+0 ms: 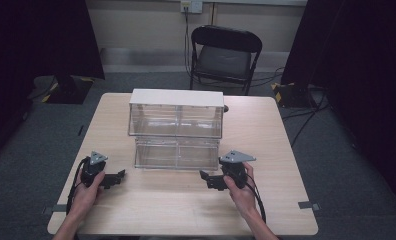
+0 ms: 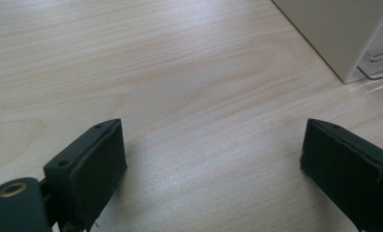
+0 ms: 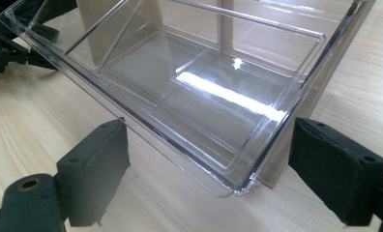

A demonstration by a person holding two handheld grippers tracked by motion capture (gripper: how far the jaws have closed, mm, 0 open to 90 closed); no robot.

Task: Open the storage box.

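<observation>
A clear plastic bin cabinet [image 1: 176, 127] with a white top stands at the middle of the wooden table [image 1: 266, 135], two tiers high. Its lower bins [image 1: 178, 152] jut out toward me. My left gripper [image 1: 120, 176] rests low over the table in front of the cabinet's left corner, open and empty [image 2: 213, 154]. The cabinet's white side [image 2: 339, 34] shows at the top right of the left gripper view. My right gripper [image 1: 203, 177] is near the cabinet's front right, open [image 3: 209, 159], with the rim of a clear empty bin [image 3: 204, 96] just ahead of its jaws.
A black folding chair [image 1: 223, 55] stands behind the table. Dark curtains hang on both sides and cables run across the grey floor [image 1: 306, 115]. Bare wood lies along the table's front edge [image 1: 176, 210]. The left gripper [image 3: 6, 48] shows far off in the right gripper view.
</observation>
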